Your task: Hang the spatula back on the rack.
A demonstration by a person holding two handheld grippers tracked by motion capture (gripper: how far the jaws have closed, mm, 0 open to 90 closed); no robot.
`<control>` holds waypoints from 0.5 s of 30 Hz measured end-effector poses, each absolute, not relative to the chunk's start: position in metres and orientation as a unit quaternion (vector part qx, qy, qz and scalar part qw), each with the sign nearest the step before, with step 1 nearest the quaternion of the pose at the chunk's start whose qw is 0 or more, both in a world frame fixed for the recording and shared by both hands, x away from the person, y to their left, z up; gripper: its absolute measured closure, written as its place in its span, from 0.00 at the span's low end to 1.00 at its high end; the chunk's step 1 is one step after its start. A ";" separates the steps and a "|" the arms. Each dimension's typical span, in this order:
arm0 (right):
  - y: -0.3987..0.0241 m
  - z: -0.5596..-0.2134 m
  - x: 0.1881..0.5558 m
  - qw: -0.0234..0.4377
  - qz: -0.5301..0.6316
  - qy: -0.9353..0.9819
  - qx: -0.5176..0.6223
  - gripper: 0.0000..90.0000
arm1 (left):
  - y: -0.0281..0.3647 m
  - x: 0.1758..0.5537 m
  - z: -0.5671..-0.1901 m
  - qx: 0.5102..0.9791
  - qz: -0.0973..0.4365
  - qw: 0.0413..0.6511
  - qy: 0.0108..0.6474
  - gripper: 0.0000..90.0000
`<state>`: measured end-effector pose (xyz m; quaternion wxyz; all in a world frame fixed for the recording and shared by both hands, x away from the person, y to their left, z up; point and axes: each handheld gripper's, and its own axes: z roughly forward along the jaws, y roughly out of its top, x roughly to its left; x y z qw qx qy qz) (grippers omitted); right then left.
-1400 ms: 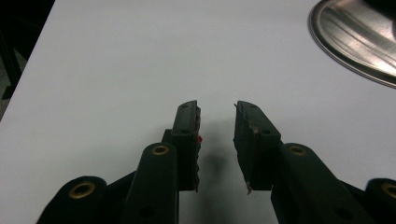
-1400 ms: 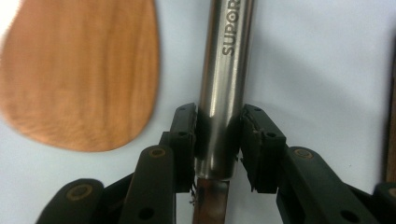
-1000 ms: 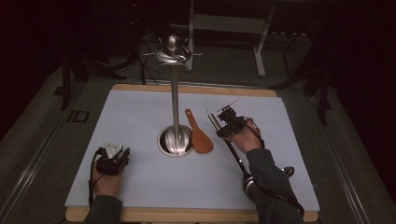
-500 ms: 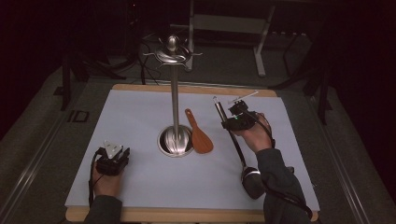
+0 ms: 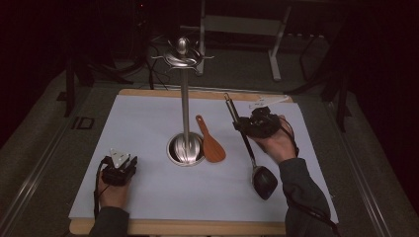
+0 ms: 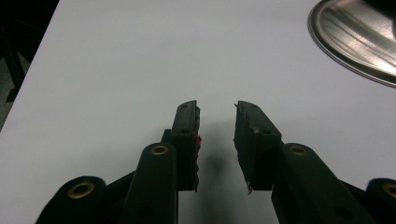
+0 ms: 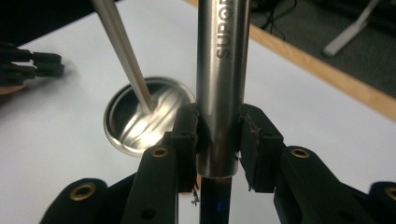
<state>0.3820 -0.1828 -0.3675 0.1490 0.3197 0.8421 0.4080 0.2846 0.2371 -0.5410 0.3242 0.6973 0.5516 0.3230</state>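
Observation:
A steel utensil stand (image 5: 185,98) with hooks at its top rises from a round base (image 5: 185,149) mid-table; the base also shows in the right gripper view (image 7: 140,116) and the left gripper view (image 6: 359,42). A brown wooden spatula (image 5: 210,140) lies flat beside the base. My right gripper (image 5: 247,126) is shut on the steel handle of a black ladle (image 5: 249,148); the handle (image 7: 219,84) stands clamped between the pads, and the ladle's black bowl (image 5: 264,181) hangs low toward me. My left gripper (image 5: 123,165) rests on the mat at the front left, open with nothing between its fingertips (image 6: 217,126).
A white mat (image 5: 148,123) covers the wooden table (image 5: 168,227). Dark floor, cables and a white frame (image 5: 247,24) lie beyond the far edge. Bare mat stretches between the two hands and behind the left gripper.
The right hand has risen and moved right and away, lifting the ladle so its handle tip sits higher and its bowl is off toward the front. The left hand stayed put.

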 end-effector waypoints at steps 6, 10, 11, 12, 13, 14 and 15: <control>-0.180 -0.358 0.372 0.156 0.444 0.836 0.282 0.77 | 0.237 0.285 -0.541 0.697 0.323 0.324 0.552 0.78; -0.178 -0.356 0.368 0.156 0.458 0.832 0.271 0.77 | 0.237 0.285 -0.541 0.697 0.323 0.324 0.552 0.78; -0.178 -0.355 0.367 0.157 0.464 0.830 0.268 0.77 | 0.237 0.285 -0.541 0.698 0.323 0.324 0.551 0.78; -0.177 -0.355 0.366 0.159 0.469 0.827 0.265 0.77 | 0.237 0.285 -0.541 0.697 0.323 0.324 0.552 0.78; -0.176 -0.354 0.365 0.159 0.474 0.825 0.263 0.77 | 0.237 0.285 -0.541 0.697 0.323 0.324 0.552 0.78; -0.175 -0.354 0.364 0.160 0.479 0.823 0.259 0.77 | 0.237 0.285 -0.541 0.697 0.322 0.324 0.552 0.78; -0.175 -0.354 0.364 0.161 0.485 0.821 0.255 0.77 | 0.237 0.285 -0.541 0.697 0.323 0.324 0.552 0.78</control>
